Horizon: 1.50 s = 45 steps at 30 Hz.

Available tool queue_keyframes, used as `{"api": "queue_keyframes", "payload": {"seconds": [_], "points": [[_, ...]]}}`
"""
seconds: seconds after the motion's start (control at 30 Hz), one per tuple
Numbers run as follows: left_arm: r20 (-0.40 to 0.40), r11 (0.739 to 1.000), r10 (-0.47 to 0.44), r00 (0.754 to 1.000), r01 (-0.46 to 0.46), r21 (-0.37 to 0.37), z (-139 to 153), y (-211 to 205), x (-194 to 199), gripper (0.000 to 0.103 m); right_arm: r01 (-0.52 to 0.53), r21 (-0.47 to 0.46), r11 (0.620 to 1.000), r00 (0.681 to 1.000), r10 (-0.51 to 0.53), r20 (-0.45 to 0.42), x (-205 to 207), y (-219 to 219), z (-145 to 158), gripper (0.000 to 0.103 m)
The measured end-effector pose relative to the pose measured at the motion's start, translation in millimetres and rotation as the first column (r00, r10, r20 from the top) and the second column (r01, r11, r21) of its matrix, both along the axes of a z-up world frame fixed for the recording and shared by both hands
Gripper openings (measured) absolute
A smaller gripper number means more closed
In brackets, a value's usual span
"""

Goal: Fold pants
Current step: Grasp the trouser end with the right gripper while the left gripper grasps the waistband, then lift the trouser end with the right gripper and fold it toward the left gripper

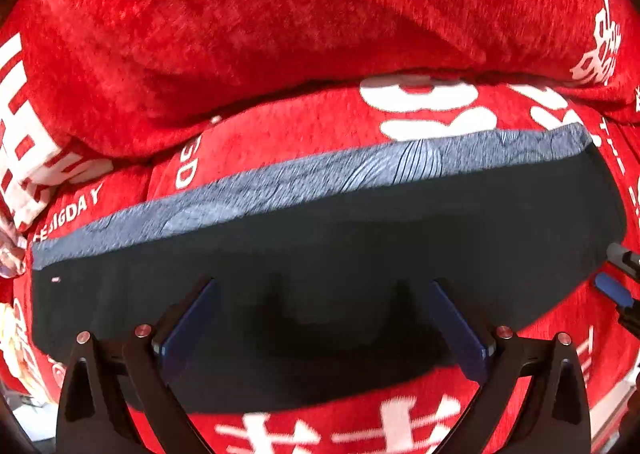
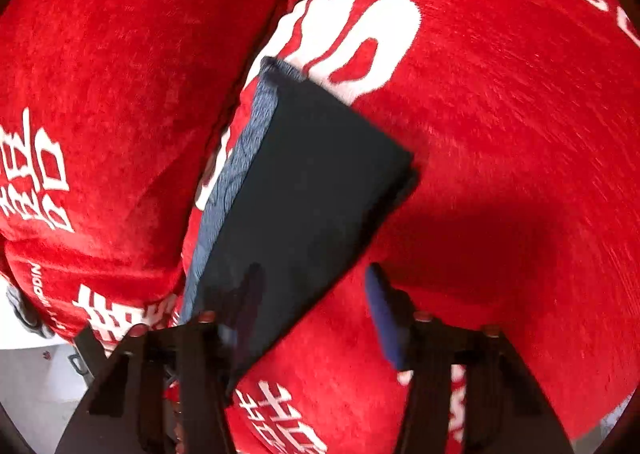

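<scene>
Surface: red plush cover (image 1: 280, 34), white lettering | pants (image 1: 320, 254) folded | both jaws apart, empty

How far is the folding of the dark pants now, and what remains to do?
Done: the dark pants lie as a flat folded band on the red cover, with a grey patterned layer showing along one edge. In hand: the left claw is open over the pants; the right claw is open at their end, not gripping. Left: probably another fold, if a smaller bundle is wanted.
</scene>
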<state>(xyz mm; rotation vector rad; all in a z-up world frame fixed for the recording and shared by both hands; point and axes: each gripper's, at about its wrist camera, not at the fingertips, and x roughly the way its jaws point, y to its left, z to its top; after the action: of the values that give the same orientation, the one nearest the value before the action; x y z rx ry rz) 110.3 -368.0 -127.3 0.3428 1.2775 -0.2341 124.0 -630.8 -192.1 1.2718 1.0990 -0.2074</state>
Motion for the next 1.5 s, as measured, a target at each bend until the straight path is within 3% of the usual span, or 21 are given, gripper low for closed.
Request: {"api": "queue_keyframes", "payload": {"seconds": [0.23, 0.33, 0.47, 0.57, 0.67, 0.7, 0.73, 0.77, 0.87, 1.03, 1.1, 1.23, 1.33, 1.47, 1.5], "points": [[-0.071, 0.998, 0.059, 0.996, -0.059, 0.004, -41.8, 1.8, 4.2, 0.103, 0.047, 0.033, 0.998, 0.998, -0.048, 0.035, -9.8, -3.7, -11.4, 0.053], [-0.072, 0.995, 0.091, 0.993, -0.094, -0.031, -44.0, 7.7, 2.9, 0.103, 0.056, 0.049, 0.997, 0.996, -0.059, 0.066, -5.5, -4.5, -16.1, 0.053], [-0.044, 0.998, 0.058, 0.997, -0.058, -0.01, -43.4, 2.7, 0.8, 0.103, 0.056, 0.058, 0.997, 0.991, -0.062, 0.115, 12.2, -7.6, -19.0, 0.053], [-0.043, 0.999, 0.045, 0.998, -0.045, -0.007, -44.0, 1.6, 2.6, 0.103, 0.014, 0.041, 0.999, 0.978, -0.022, 0.206, 29.5, -6.5, -5.6, 0.053], [-0.072, 0.998, 0.057, 0.996, -0.056, 0.011, -38.9, 1.1, 8.8, 0.103, -0.025, -0.001, 1.0, 0.984, 0.025, 0.175, 38.8, -2.9, -6.3, 0.053], [-0.064, 0.998, 0.058, 0.996, -0.057, 0.02, -32.6, -1.4, 11.2, 0.103, -0.02, 0.005, 1.0, 0.988, 0.019, 0.151, 39.5, -3.5, -11.8, 0.049], [-0.035, 0.998, 0.06, 0.998, -0.06, 0.01, -22.7, -2.5, 15.2, 0.103, -0.01, 0.018, 1.0, 0.992, 0.007, 0.126, 39.1, -5.2, -18.4, 0.033], [-0.007, 0.998, 0.062, 0.998, -0.062, -0.005, -13.9, -3.5, 19.7, 0.103, 0.002, 0.032, 0.999, 0.994, -0.006, 0.109, 38.3, -7.3, -24.0, 0.023], [0.032, 0.998, 0.064, 0.997, -0.063, -0.031, -4.9, -10.1, 34.9, 0.103, 0.022, 0.063, 0.998, 0.991, -0.03, 0.13, 33.6, -10.1, -25.5, 0.015], [0.0, 0.996, 0.064, 0.998, -0.063, 0.057, -54.0, -28.4, 50.9, 0.103, -0.046, -0.026, 0.999, 0.98, 0.05, 0.19, 41.0, -0.8, 3.4, 0.014], [0.055, 0.995, 0.1, 0.993, -0.101, 0.018, -51.0, -24.0, 49.1, 0.103, -0.076, -0.071, 0.995, 0.976, 0.089, 0.198, 48.3, 3.1, 16.0, 0.014], [0.015, 0.997, 0.063, 0.998, -0.064, 0.051, -33.4, -21.6, 41.6, 0.103, -0.145, -0.17, 0.975, 0.959, 0.181, 0.22, 65.1, 16.7, 47.1, 0.014], [0.044, 1.0, 0.024, 0.999, -0.024, 0.011, -13.2, -9.1, 14.4, 0.103, -0.19, -0.235, 0.953, 0.941, 0.245, 0.235, 72.1, 30.0, 68.3, 0.014], [-0.019, 0.999, -0.035, 0.999, 0.036, 0.037, -37.7, -4.4, -14.3, 0.103, -0.241, -0.313, 0.919, 0.919, 0.32, 0.231, 79.9, 52.7, 90.6, 0.014], [0.019, 0.999, -0.036, 0.999, 0.036, 0.009, -39.8, -2.2, -18.9, 0.103, -0.262, -0.324, 0.909, 0.911, 0.344, 0.227, 82.6, 59.9, 95.1, 0.014]]}}
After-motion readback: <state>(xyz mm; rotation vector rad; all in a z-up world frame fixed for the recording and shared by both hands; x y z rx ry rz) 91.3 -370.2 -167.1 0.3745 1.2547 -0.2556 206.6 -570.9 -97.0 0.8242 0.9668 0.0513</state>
